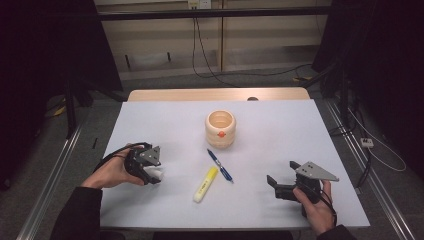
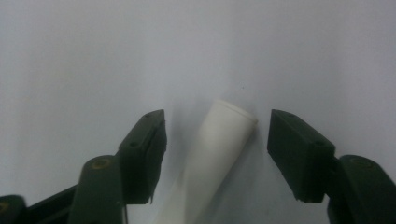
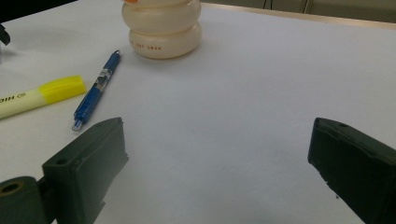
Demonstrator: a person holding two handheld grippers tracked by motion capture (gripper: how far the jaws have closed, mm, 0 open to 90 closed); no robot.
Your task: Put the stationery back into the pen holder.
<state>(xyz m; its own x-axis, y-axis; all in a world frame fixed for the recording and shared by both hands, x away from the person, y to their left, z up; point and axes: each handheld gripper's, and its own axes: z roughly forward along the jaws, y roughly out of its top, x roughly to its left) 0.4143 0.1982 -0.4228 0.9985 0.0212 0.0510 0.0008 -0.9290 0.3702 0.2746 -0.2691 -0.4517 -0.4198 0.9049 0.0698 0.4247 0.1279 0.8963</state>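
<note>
From above, the left gripper (image 1: 150, 167) sat at about eight o'clock on the white table (image 1: 280, 150), tipped down over a white tube (image 1: 157, 173) that poked out beneath it. The cream ringed pot (image 1: 220, 128) stood near the middle toward twelve o'clock, with a blue pen (image 1: 219, 165) and a yellow highlighter (image 1: 205, 184) lying side by side just below it, near six. The right gripper (image 1: 281, 181) rested at about four o'clock, well apart from all of these.

Along the left gripper's own jaws, the white tube (image 2: 212, 158) lay slanted between them, its open end toward one o'clock. The jaws stood partly closed, a gap showing on each side of the tube, so the pads were not yet pressing it. I judged this to be the closing step of a pick-up: the next move called for squeezing until both pads met the tube, then lifting it level so it would not swivel.

Along the right gripper's jaws, they gaped wide over bare table with nothing between them. The pen (image 3: 95, 91) and highlighter (image 3: 39, 95) lay at ten o'clock, the pot (image 3: 162, 30) at eleven.
</note>
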